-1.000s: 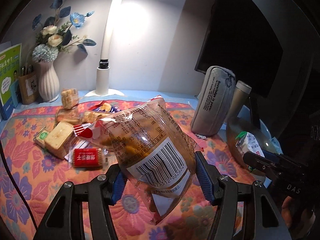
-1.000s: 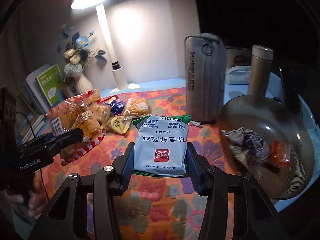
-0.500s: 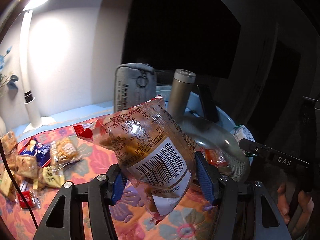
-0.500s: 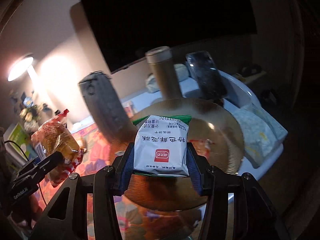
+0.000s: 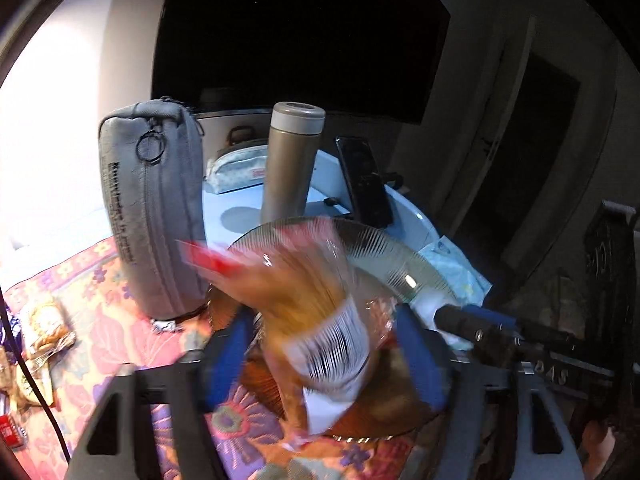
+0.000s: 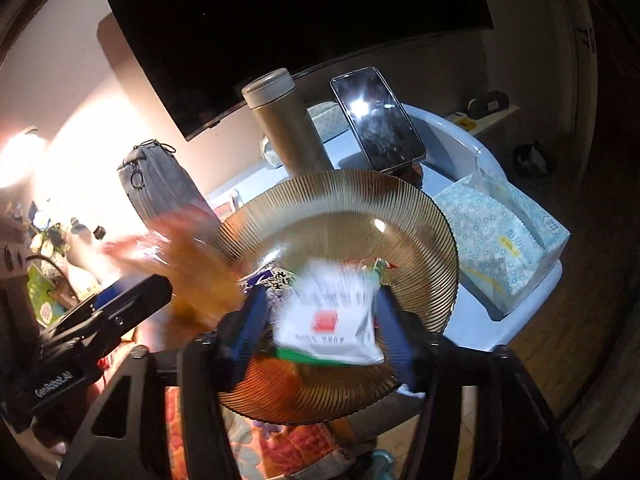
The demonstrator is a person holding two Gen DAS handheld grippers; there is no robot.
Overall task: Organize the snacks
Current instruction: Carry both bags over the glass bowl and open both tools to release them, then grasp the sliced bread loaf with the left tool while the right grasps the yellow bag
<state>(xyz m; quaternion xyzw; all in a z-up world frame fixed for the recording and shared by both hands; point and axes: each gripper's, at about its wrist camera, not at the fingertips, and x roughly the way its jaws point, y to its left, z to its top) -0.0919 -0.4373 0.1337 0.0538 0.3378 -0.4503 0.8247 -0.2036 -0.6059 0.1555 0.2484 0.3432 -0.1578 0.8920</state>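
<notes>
In the left wrist view my left gripper [image 5: 324, 344] has spread its jaws wide, and the clear orange snack bag with a barcode [image 5: 316, 320] is motion-blurred between them, dropping over the ribbed amber glass plate [image 5: 384, 240]. In the right wrist view my right gripper [image 6: 320, 320] is also spread wide, and the white snack packet with a red logo [image 6: 332, 320] is blurred and loose between the pads above the plate [image 6: 400, 216]. The orange bag [image 6: 200, 264] and my left gripper [image 6: 132, 300] show at the plate's left. Other wrapped snacks [image 6: 276, 280] lie in the plate.
A grey zip pouch [image 5: 148, 208], a bronze flask [image 5: 292, 164] and a phone [image 5: 364, 184] stand right behind the plate. A tissue pack [image 6: 504, 240] sits at its right. More snacks [image 5: 36, 336] lie on the floral cloth [image 5: 120, 320] at left.
Both grippers have moved over the plate and opened. The orange bag and the white packet, held firmly half a second ago, are now loose and blurred, falling toward the plate.
</notes>
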